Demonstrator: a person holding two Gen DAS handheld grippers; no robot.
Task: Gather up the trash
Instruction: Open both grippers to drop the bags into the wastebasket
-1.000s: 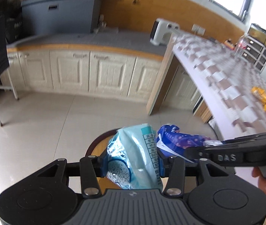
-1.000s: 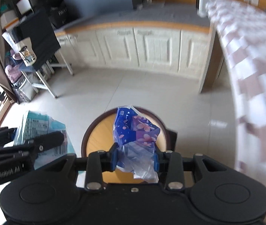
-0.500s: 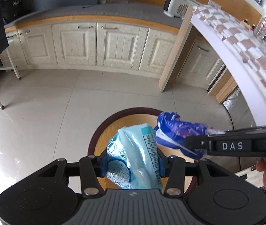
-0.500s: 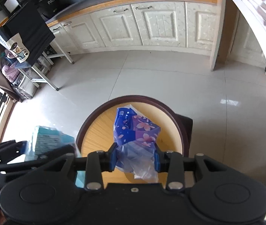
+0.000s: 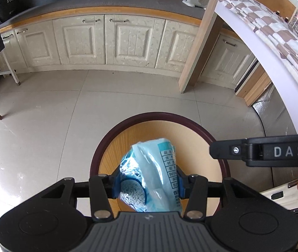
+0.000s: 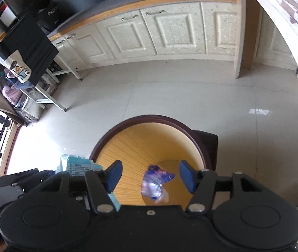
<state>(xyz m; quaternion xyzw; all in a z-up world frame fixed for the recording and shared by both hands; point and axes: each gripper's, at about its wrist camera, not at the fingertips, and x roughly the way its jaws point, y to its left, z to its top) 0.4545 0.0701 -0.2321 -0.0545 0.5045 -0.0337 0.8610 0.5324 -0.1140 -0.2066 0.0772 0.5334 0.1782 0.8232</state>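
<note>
Right gripper [image 6: 150,175]: jaws have just been opening, blue pads now standing apart; the blue floral wrapper [image 6: 155,185] is between them but untouched, blurred, dropping into the round wooden bin [image 6: 149,118] below.

Left gripper [image 5: 147,180]: clamped on the pale blue plastic packet [image 5: 155,168], held above the same bin's mouth, right gripper's body at 3 o'clock.

Step in hand, as judged: release over the bin. Keep the packet centred inside the dark rim before parting the pads; light plastic may cling or drift.

Surroundings: glossy grey floor tiles [image 5: 44,115]; cream cabinets [image 5: 107,42] at 12 o'clock; checkered tablecloth [image 5: 274,27] at 2 o'clock.
</note>
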